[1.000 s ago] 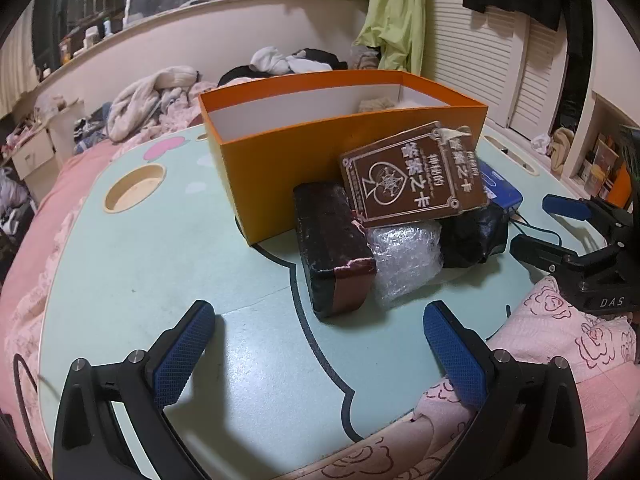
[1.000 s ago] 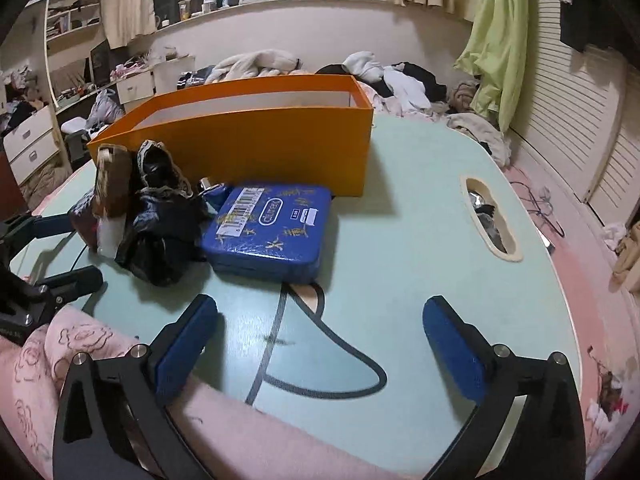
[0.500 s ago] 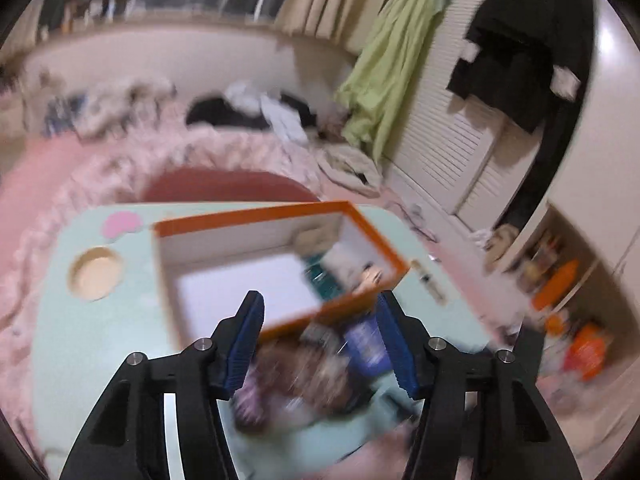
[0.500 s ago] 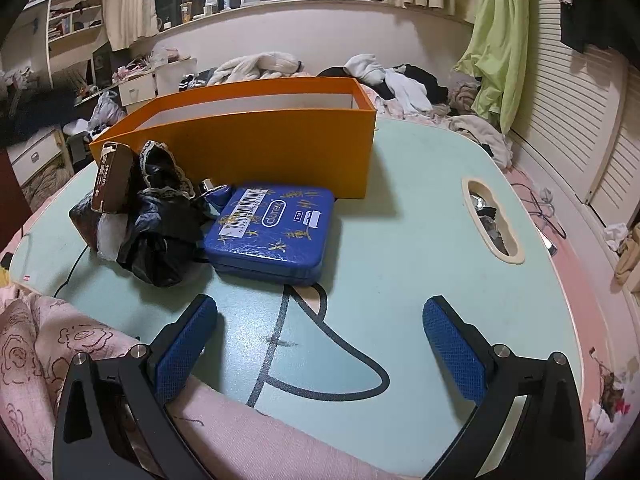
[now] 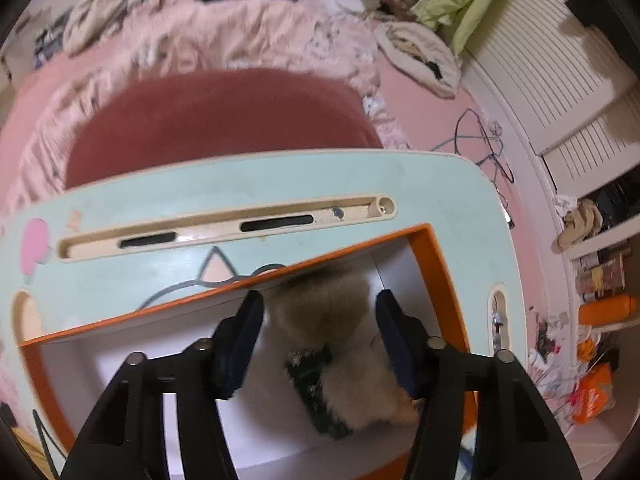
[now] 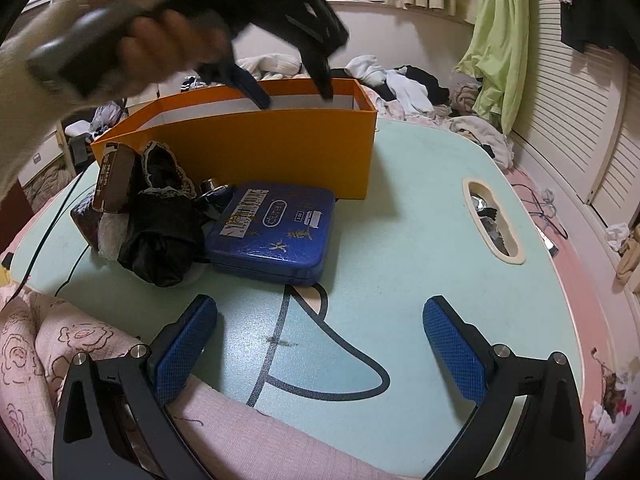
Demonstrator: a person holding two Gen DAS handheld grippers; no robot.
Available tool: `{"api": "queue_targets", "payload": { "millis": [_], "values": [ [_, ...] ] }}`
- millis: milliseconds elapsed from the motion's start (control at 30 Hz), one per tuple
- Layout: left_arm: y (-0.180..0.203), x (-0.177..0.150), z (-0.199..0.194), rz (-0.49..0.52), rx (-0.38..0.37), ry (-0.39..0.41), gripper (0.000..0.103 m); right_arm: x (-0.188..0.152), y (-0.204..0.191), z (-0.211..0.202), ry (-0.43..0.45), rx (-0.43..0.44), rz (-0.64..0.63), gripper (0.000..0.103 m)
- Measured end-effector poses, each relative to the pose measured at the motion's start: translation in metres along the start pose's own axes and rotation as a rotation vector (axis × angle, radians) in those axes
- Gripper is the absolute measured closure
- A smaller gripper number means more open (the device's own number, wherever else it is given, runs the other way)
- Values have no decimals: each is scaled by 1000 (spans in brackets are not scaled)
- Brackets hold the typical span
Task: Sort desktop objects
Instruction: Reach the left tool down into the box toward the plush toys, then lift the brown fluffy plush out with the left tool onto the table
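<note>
Swinging up from the pile, the left gripper [image 5: 320,336] now dips into the orange box [image 6: 280,148], fingers partly spread either side of a fluffy beige thing [image 5: 340,344]; whether the pads touch it I cannot tell. Her hand [image 6: 132,28] grips its handle above the box. Low over the mint table [image 6: 420,240], the right gripper [image 6: 320,344] stays put, fingers wide with nothing between. Near the box lie a blue tin [image 6: 276,228] and a black bundle [image 6: 160,236].
</note>
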State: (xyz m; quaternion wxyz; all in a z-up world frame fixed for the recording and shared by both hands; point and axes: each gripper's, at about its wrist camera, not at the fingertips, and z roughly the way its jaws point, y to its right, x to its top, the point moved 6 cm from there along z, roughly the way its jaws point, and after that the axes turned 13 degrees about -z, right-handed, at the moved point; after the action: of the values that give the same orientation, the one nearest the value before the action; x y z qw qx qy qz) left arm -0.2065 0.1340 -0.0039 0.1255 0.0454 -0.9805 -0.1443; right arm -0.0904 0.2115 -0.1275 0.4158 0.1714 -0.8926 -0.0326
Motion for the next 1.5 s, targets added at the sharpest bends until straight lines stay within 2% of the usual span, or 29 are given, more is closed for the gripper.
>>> {"api": "queue_targets", "payload": {
  "millis": [33,100,200,233,333,467,600,633,733,800,867,900,933,1000,1033,1167,1333,1500],
  "values": [
    [-2,1,7,-15,4,-14,57,-1,0,5,1,0,0,1],
    [-5,2,15,-38,-6,-22,59,-3,3,-1,2,0,0,1],
    [-8,2,11,-37,-37,16,62,-6,4,8,5,2,2,1],
    [-9,0,10,-36,-50,22,66,-7,4,12,6,2,1,1],
    [-15,-2,-2,-41,-116,61,66,-7,4,11,5,2,2,1],
    [-20,-10,-43,-42,-253,156,66,-7,4,15,5,2,2,1],
    [-32,-43,-99,-18,-377,246,66,-6,8,10,4,2,2,1],
    [-38,-59,-114,-3,-399,267,66,-6,8,9,4,2,2,1],
    [-53,-95,-128,28,-407,289,66,-10,10,19,5,1,2,1],
    [-67,-115,-125,34,-392,286,66,-11,17,9,7,1,2,1],
    [-81,-133,-113,39,-367,256,66,-12,18,12,7,1,1,1],
    [-89,-141,-102,30,-350,228,66,-14,10,0,8,0,1,1],
    [-94,-141,-95,19,-347,208,65,-16,7,-4,8,0,1,1],
    [-102,-140,-92,-14,-412,236,64,-16,7,-2,8,-2,-1,1],
    [-105,-136,-92,-26,-418,235,64,-16,7,-6,8,-2,0,1],
    [-105,-120,-88,-5,-376,295,64,-15,5,-6,8,-2,-1,1],
    [-100,-106,-85,7,-386,296,63,-12,6,-7,7,-2,-1,1],
    [-91,-121,-101,51,-416,319,63,-11,7,-8,7,-3,-1,1]
  ]
}}
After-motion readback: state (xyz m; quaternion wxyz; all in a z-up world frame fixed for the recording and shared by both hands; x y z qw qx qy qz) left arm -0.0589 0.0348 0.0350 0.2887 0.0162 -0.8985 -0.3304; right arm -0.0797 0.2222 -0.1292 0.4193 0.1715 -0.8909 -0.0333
